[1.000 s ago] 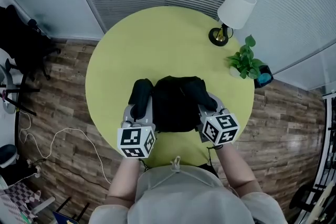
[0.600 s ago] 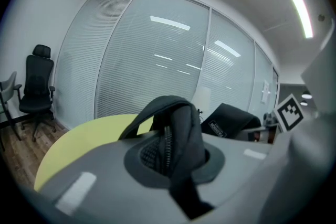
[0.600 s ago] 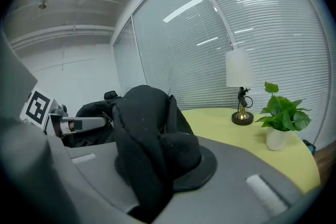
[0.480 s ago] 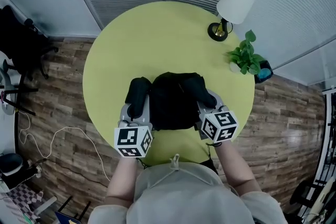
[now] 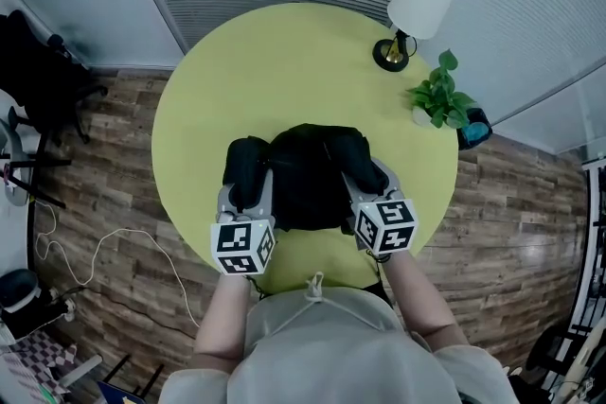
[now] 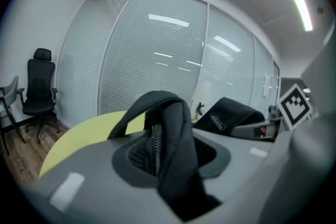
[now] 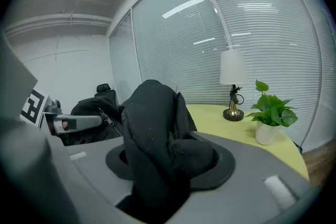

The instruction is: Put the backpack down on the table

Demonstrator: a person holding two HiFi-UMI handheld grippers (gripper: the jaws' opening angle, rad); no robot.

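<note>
You're at the release: the backpack [image 5: 312, 175] sits on the surface [image 5: 284, 61] near your edge, the left hand-held gripper [image 6: 168, 165] and right hand-held gripper [image 7: 163, 170] both opening (its fabric lying between their jaws), so next back both clear.

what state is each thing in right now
backpack, down on the table
left gripper, jaws opening, left strap between them
right gripper, jaws opening, right strap between them
lamp, upright
plant, upright in its pot
</note>
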